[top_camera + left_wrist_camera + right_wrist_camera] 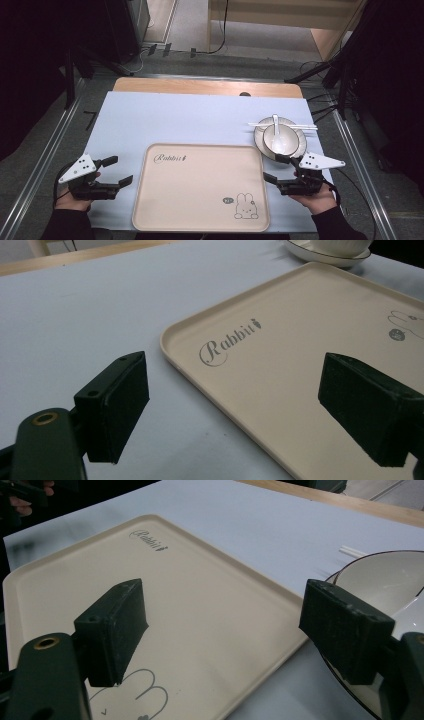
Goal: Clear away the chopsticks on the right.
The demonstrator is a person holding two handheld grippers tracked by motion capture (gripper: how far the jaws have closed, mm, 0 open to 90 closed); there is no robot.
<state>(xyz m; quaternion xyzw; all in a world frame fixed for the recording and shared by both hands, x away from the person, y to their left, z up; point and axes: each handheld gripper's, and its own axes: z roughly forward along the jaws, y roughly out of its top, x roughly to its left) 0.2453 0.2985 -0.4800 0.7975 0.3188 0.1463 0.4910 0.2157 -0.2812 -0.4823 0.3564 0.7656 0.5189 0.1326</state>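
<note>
Bowl [279,138], white with a white spoon [276,135] lying in it, sits on a dark-rimmed plate [300,148] on the pale blue table cover [165,120] just beyond the far right corner of the cream rabbit-print tray [200,187], with a pair of white chopsticks [300,127] laid across the plate's far edge. Nearest to it is the right gripper [277,168], jaws spread wide with nothing between them, one jaw by the plate's near rim and the other at the tray's right edge. Across the tray, the left gripper [117,171] hangs just off the left edge, also gaping and empty.
</note>
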